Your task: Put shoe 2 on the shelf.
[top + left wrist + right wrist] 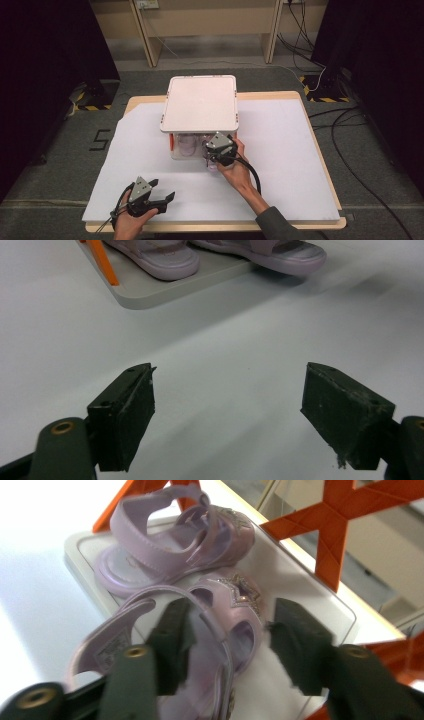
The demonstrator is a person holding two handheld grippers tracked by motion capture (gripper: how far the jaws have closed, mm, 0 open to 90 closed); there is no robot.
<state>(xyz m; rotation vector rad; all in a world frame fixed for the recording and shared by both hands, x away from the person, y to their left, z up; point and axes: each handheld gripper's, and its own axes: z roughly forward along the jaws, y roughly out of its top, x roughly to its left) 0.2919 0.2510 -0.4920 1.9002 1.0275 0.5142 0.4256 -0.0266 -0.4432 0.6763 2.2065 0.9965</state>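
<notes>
Your right gripper (225, 630): matte black wedge jaws, half spread astride the near lilac sandal (220, 615), one jaw inside its strap loop, pads pressing on nothing you can make out. That sandal, smooth and glossy with a glittered star, lies half on the rounded grey base of the shoe box (199, 102) beside its twin (175, 535), under a flat white lid with orange cross braces. Your left gripper (227, 415): jaws wide, empty, over plain white sheet (280, 165).
</notes>
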